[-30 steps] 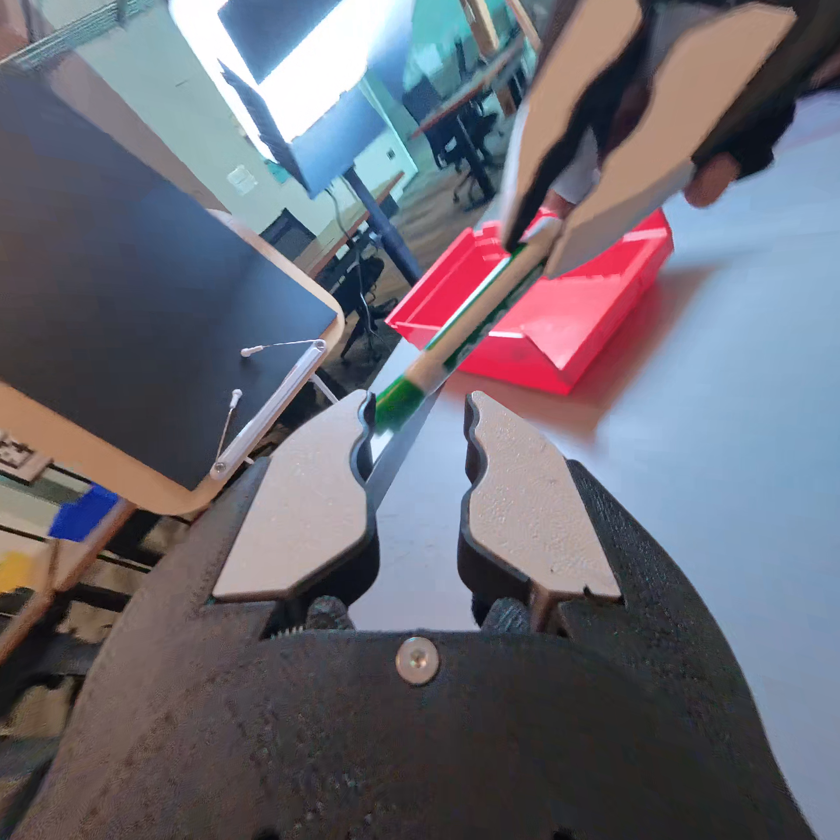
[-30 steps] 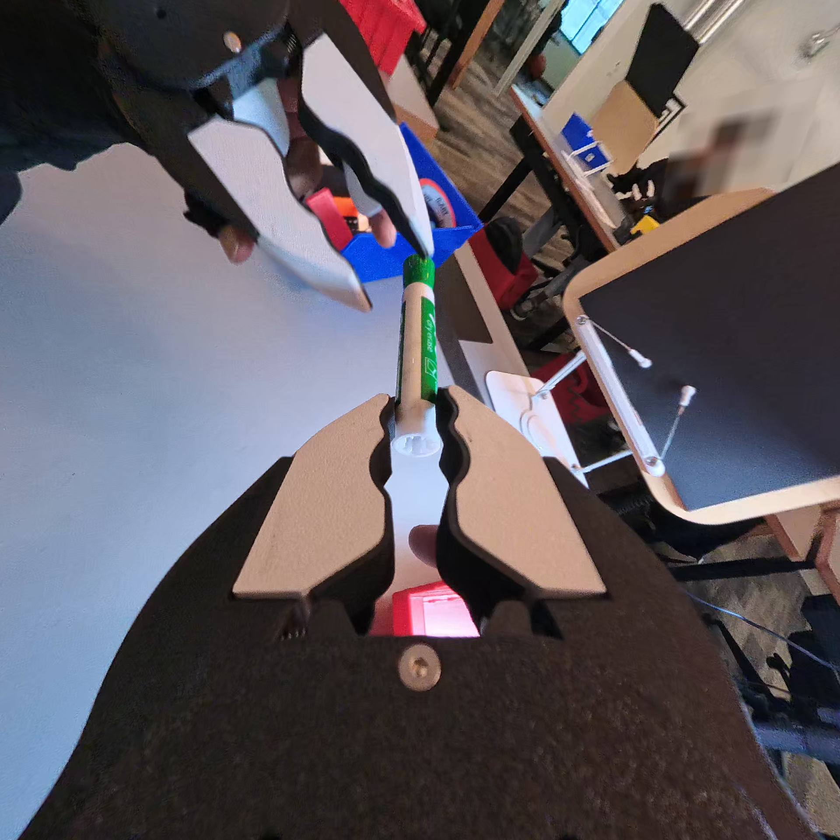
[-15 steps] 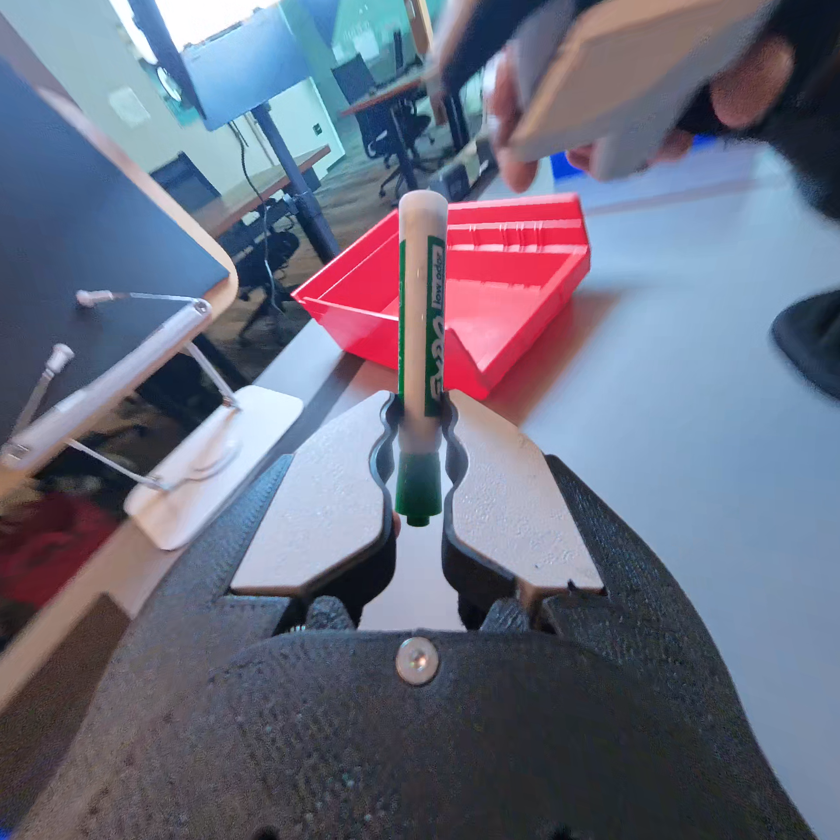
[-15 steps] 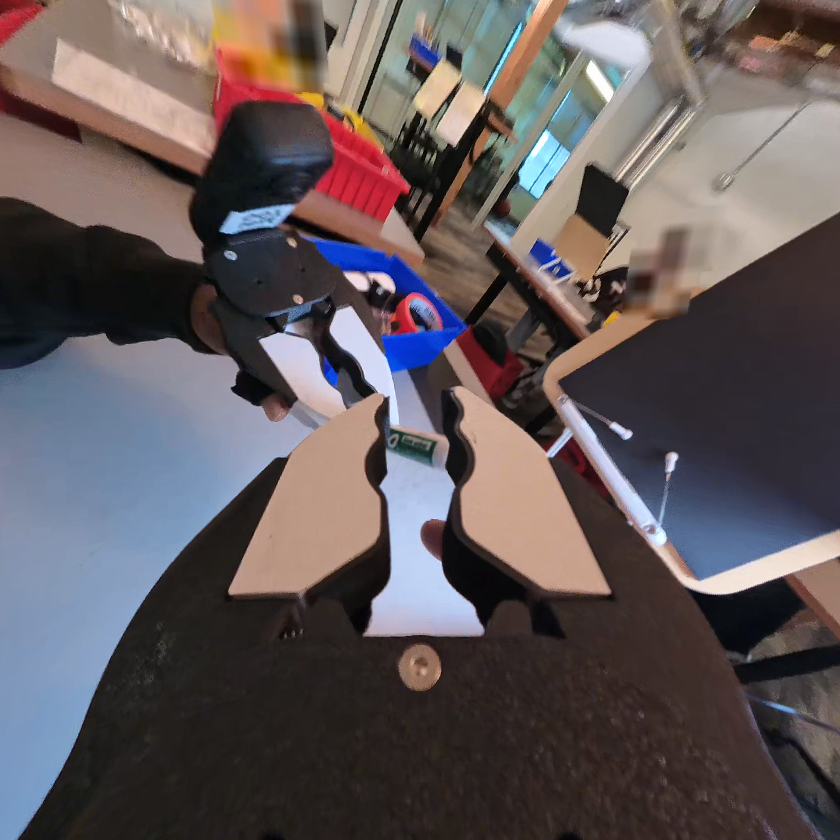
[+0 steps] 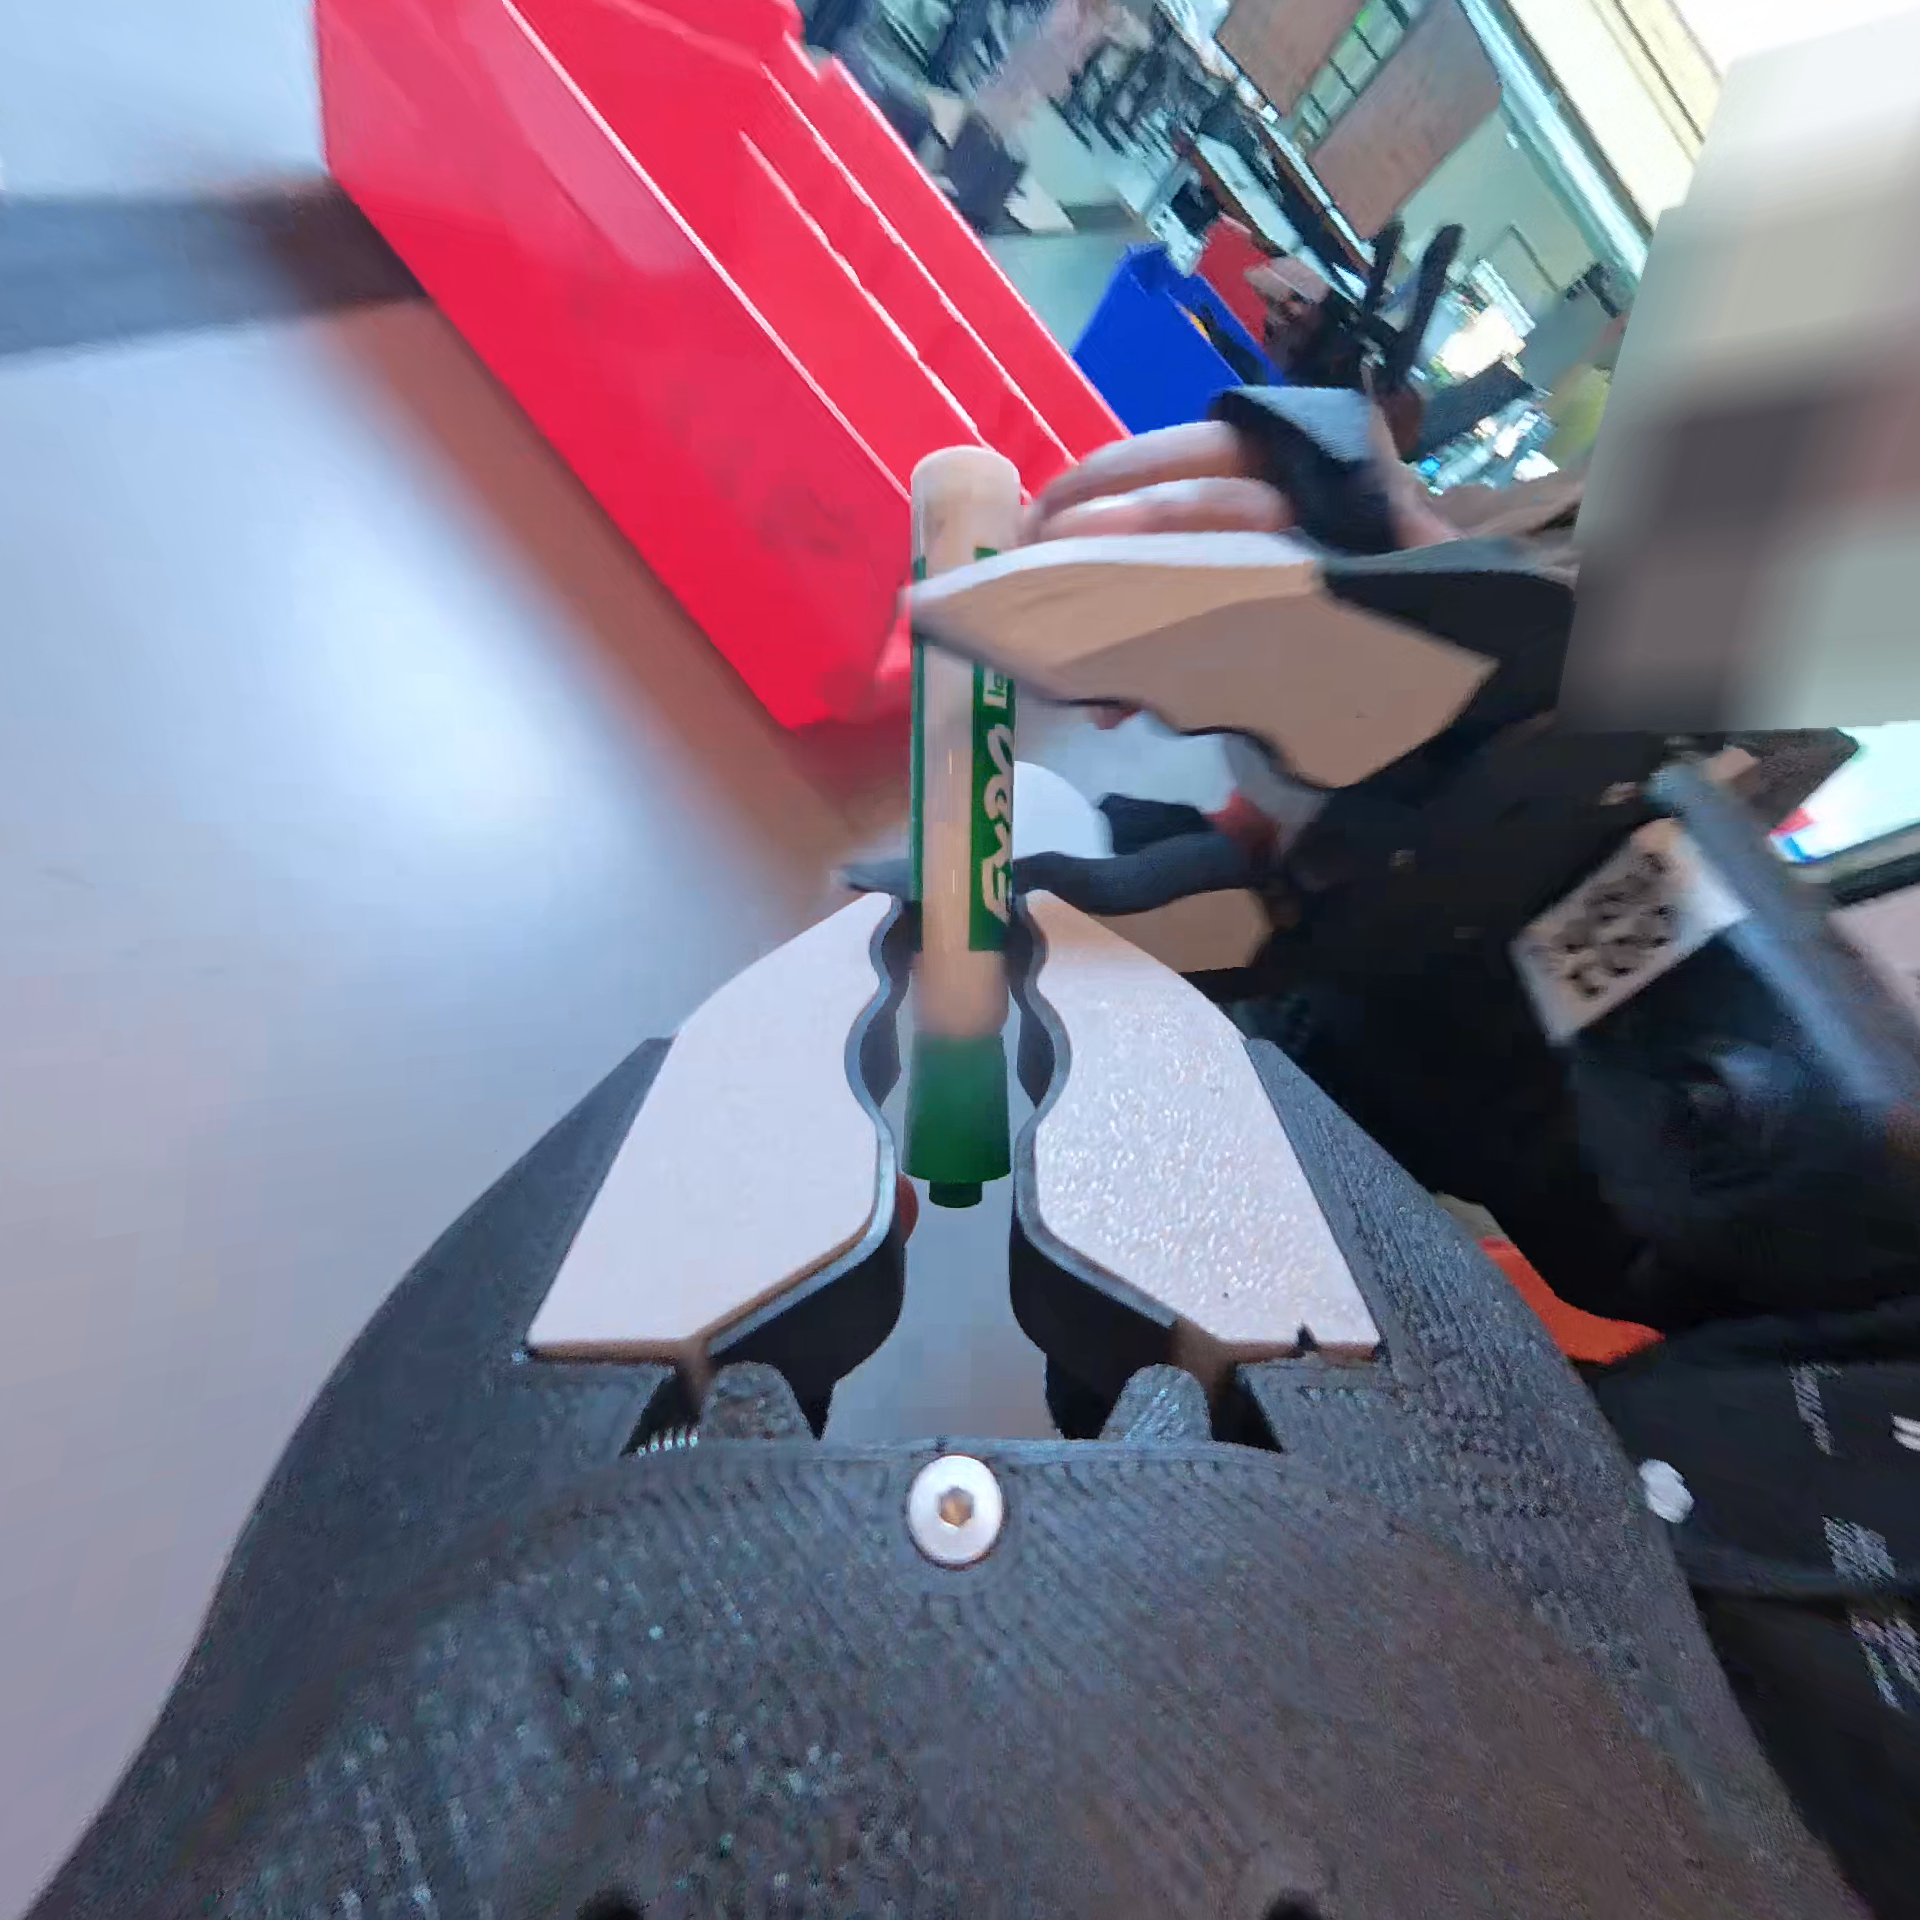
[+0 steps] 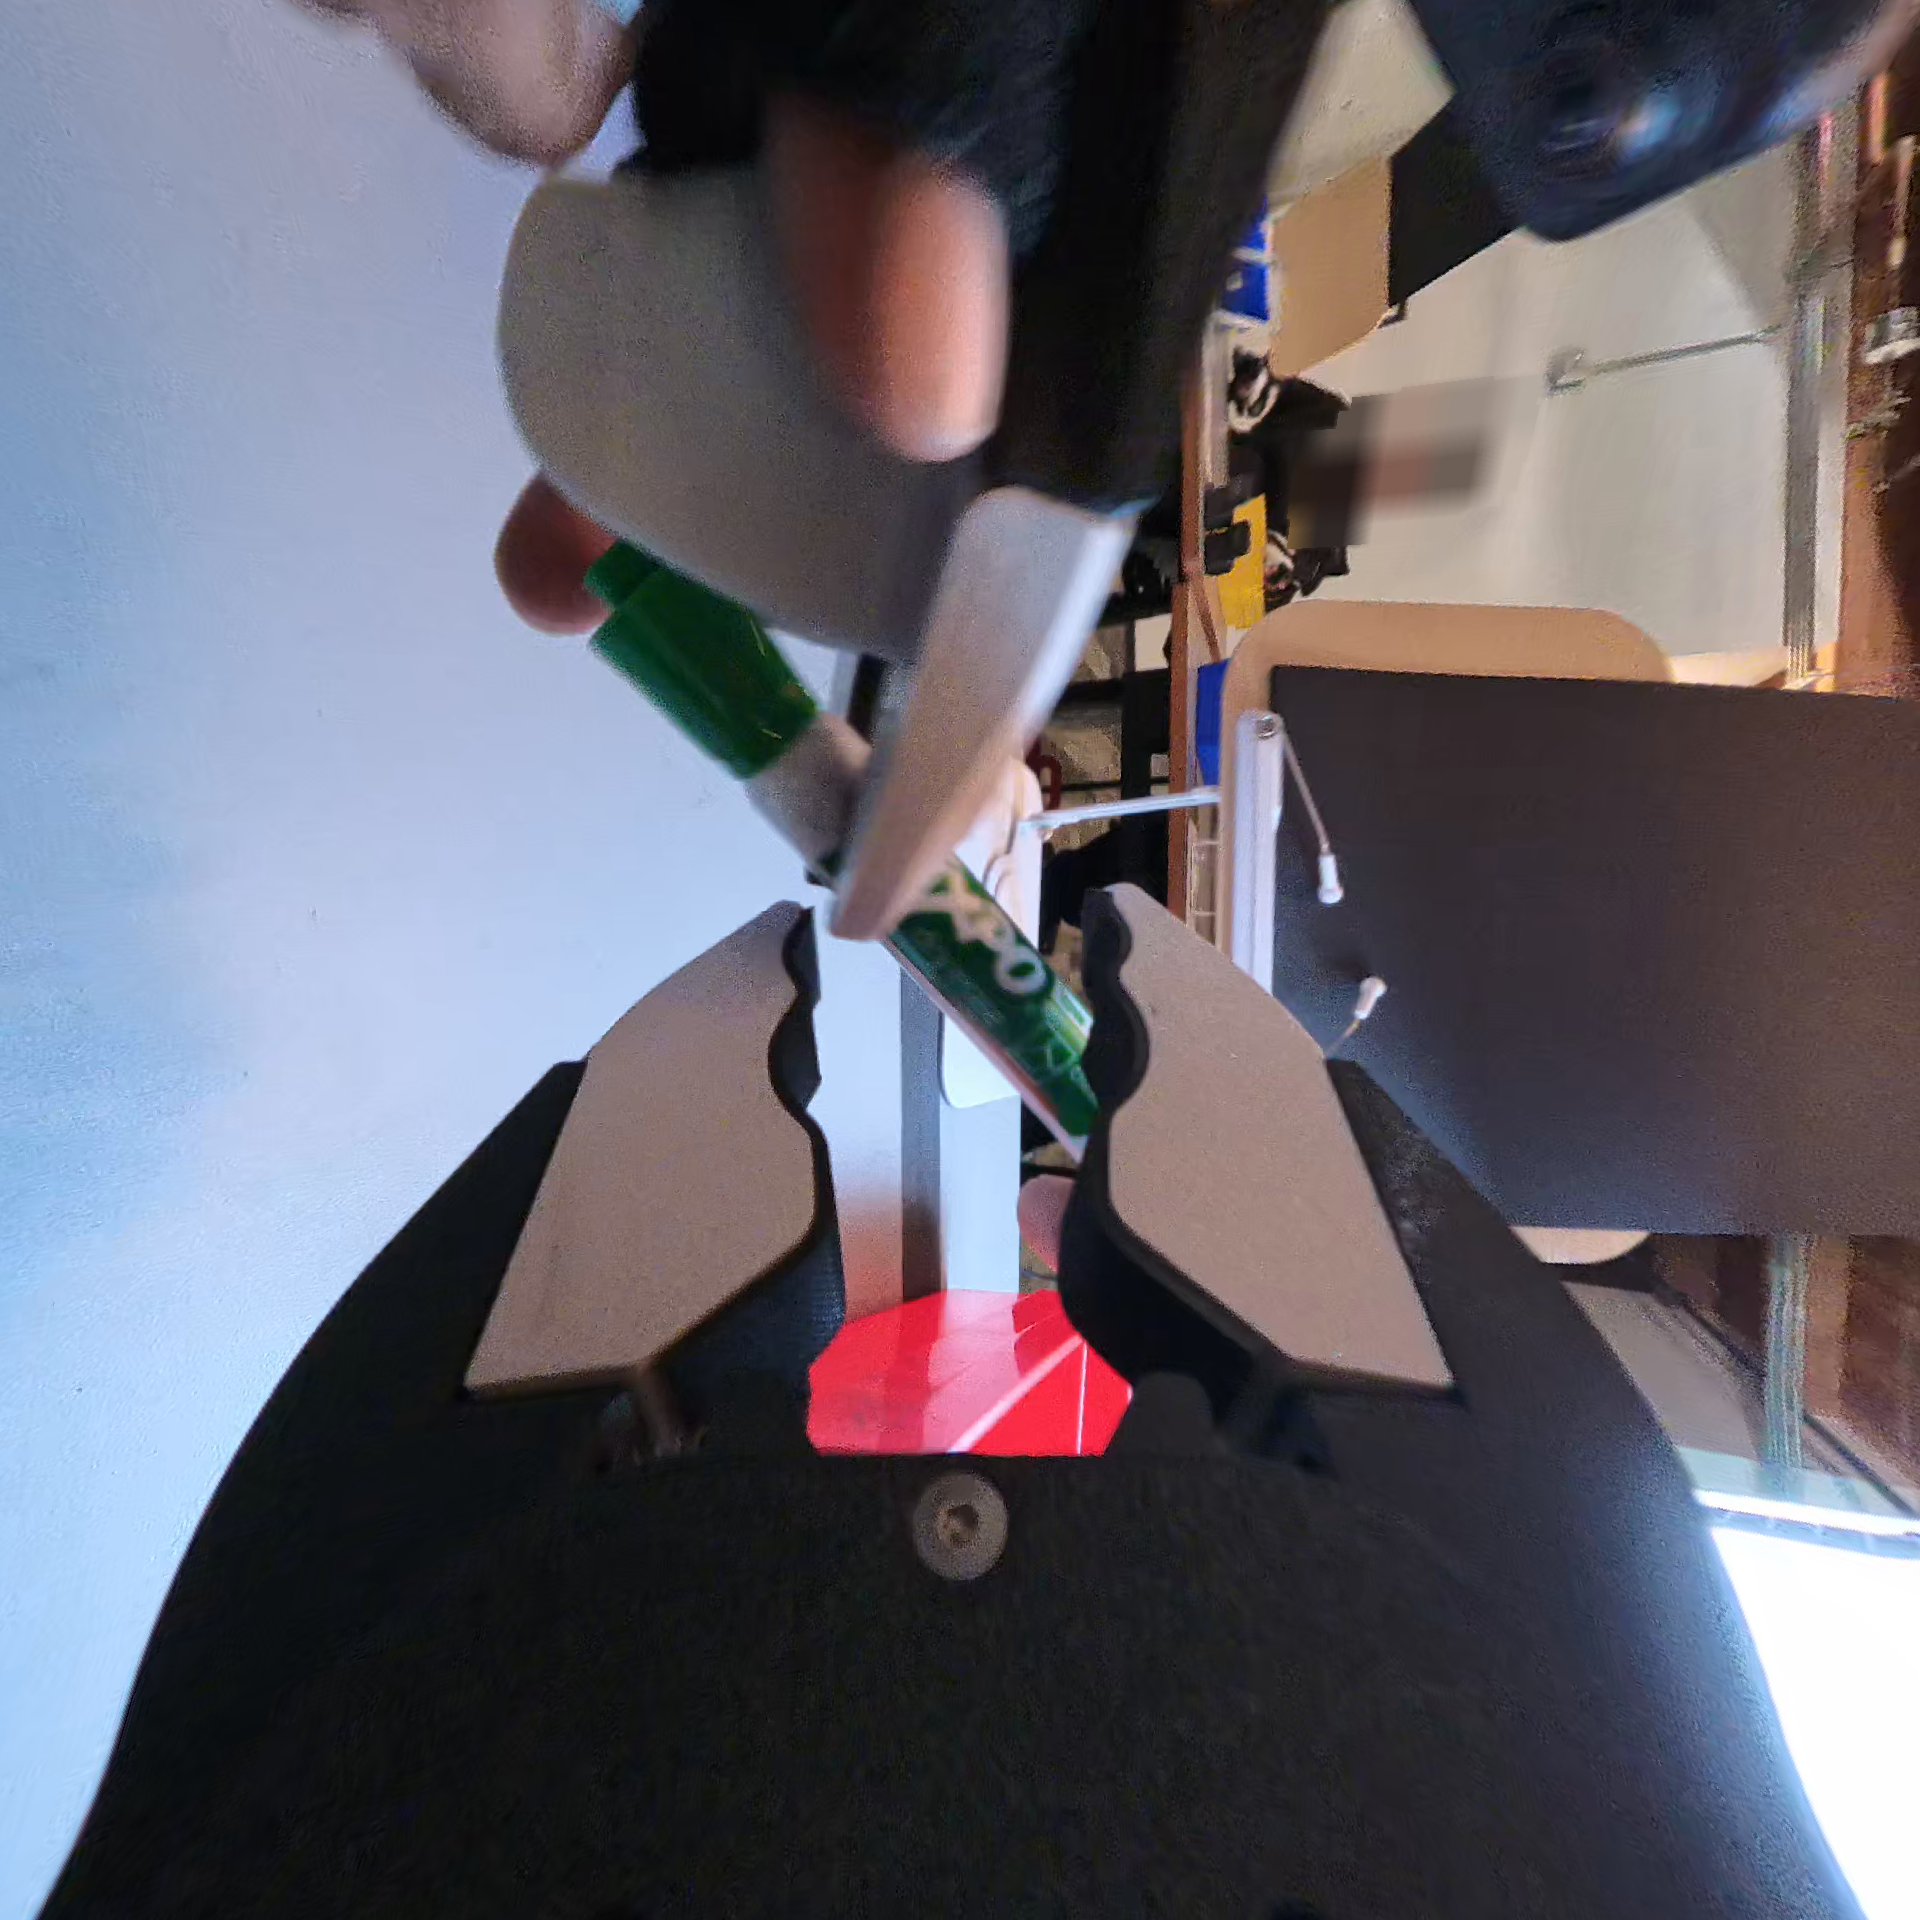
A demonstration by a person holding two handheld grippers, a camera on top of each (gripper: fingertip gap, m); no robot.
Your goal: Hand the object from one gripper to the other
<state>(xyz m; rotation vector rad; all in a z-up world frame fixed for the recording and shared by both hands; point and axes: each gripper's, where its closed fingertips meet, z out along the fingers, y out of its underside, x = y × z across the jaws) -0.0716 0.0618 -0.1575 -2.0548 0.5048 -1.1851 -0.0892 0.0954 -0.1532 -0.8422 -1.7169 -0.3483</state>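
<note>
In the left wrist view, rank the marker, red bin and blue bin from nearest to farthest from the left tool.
1. Marker: clamped in the left tool, centre.
2. Red bin: on the table beyond, upper left.
3. Blue bin: behind the red bin, upper right.

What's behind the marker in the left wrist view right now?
Behind the marker held by the left gripper sits a red bin on the table, with the right gripper open around the barrel. The bin's inside is not visible from here.
</note>
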